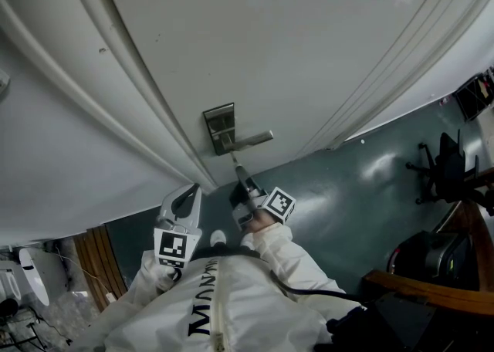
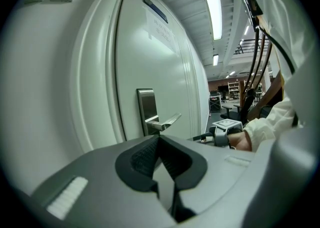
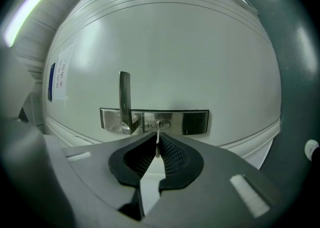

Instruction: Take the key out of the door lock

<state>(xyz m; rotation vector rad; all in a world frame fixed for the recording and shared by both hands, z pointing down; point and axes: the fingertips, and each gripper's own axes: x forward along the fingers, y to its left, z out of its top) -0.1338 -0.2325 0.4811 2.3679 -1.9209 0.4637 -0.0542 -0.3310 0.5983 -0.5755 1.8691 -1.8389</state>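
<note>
The white door [image 1: 255, 42] carries a steel lock plate [image 1: 218, 128] with a lever handle [image 1: 252, 140]. In the right gripper view the keyhole [image 3: 161, 123] sits in the plate [image 3: 192, 122] beside the handle [image 3: 125, 97]. My right gripper [image 3: 158, 139] is shut on a thin metal key [image 3: 158, 146], held edge-on. Its tip shows just in front of the keyhole, seemingly apart from it. In the head view the right gripper [image 1: 240, 178] points at the plate. My left gripper [image 1: 193, 190] hangs back to the left, shut and holding nothing, and it faces the plate [image 2: 146, 109] and handle [image 2: 166, 121].
A door frame moulding [image 1: 116, 88] runs to the left of the lock. A paper notice [image 3: 57, 74] is stuck on the door. A black office chair [image 1: 444, 167] and wooden furniture [image 1: 432, 290] stand on the green floor [image 1: 347, 196] to the right.
</note>
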